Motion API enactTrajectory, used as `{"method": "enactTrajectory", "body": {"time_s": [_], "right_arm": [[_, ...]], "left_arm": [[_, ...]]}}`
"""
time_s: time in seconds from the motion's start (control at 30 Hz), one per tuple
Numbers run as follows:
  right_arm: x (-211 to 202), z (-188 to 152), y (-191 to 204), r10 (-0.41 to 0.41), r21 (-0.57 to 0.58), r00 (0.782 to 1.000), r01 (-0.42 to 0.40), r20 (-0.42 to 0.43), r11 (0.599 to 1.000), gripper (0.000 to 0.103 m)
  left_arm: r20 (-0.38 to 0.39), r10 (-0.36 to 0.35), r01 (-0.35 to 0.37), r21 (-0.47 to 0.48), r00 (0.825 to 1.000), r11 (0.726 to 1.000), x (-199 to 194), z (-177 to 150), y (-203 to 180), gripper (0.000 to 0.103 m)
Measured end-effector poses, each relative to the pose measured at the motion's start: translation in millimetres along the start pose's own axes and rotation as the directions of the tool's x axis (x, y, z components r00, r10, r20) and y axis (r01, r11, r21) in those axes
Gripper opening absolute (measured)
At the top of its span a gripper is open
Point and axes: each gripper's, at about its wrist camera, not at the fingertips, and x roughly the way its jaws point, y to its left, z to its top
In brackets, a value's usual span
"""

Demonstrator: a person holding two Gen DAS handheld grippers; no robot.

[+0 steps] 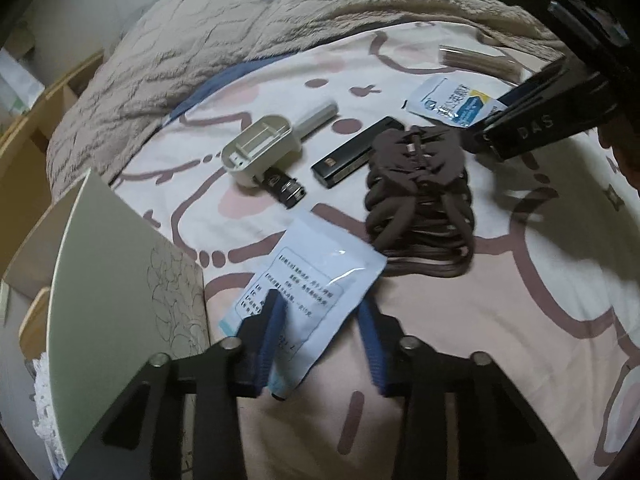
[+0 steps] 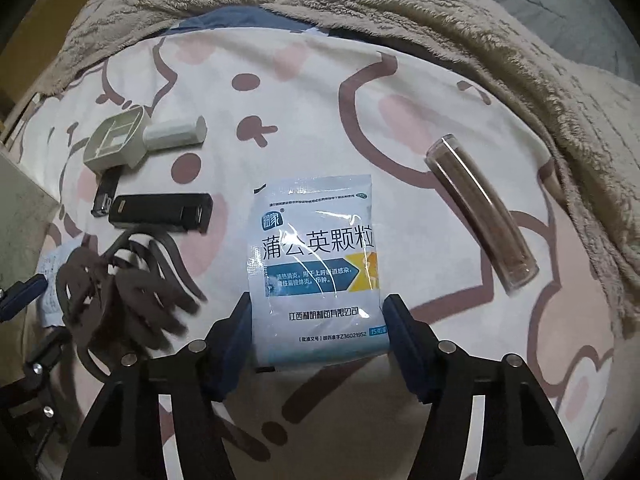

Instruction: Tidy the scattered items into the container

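In the left wrist view my left gripper (image 1: 320,330) is shut on a white sachet (image 1: 320,268) lying text side up, its lower part pinched between the blue pads. The grey-green container (image 1: 120,280) stands just to its left. In the right wrist view my right gripper (image 2: 317,318) straddles a printed blue-and-white sachet (image 2: 316,248) that lies flat on the bed. Both pads touch its side edges. A bundle of brown hair ties (image 1: 420,200) lies between the two sachets.
On the patterned sheet (image 2: 320,92) also lie a cream plastic tool (image 1: 260,148), a small black cylinder (image 1: 286,188), a black bar (image 1: 356,156) and a clear tube of brown sticks (image 2: 480,212). A fluffy beige blanket (image 2: 400,4) is heaped along the far side.
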Motion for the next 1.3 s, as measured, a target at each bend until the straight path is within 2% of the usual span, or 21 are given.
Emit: {"method": "enactTrajectory", "body": {"time_s": [0.07,0.13,0.3,0.63,0.87,1.0,1.3], "right_arm": [[-3,-5,-1,-0.001,0.0,1.0,0.001,0.0,1.0,0.064],[-6,-13,-3,0.007,0.0,1.0,-0.007,-0.002,1.0,0.064],[-15,-37,-8,0.031,-0.007,1.0,-0.031,0.0,0.999,0.064],[-36,-88,-9,0.049,-0.036,0.998,-0.047,0.05,0.998,0.064],[-51,-114,-6,0.066,-0.053,0.995,-0.063,0.075,0.997,0.064],[-41,-103,19,0.089,-0.072,0.994,-0.085,0.059,0.994,0.064],[-54,-140,28,0.157,-0.142,0.986,-0.148,0.051,0.979,0.064]], "left_arm": [[0.013,-0.004,0.004,-0.006,1.0,1.0,-4,-1,-1,0.022],[0.016,-0.015,0.015,-0.018,1.0,1.0,-7,-3,0,0.019],[0.017,-0.03,0.03,-0.027,0.999,0.999,-13,-8,-3,0.018],[0.037,-0.125,0.127,-0.055,0.992,0.99,-43,-34,-18,0.018],[0.053,-0.204,0.207,-0.045,0.977,0.977,-70,-56,-33,0.018],[0.06,-0.245,0.248,-0.037,0.968,0.968,-85,-69,-42,0.018],[0.053,-0.32,0.32,-0.001,0.946,0.947,-104,-95,-55,0.018]]}}
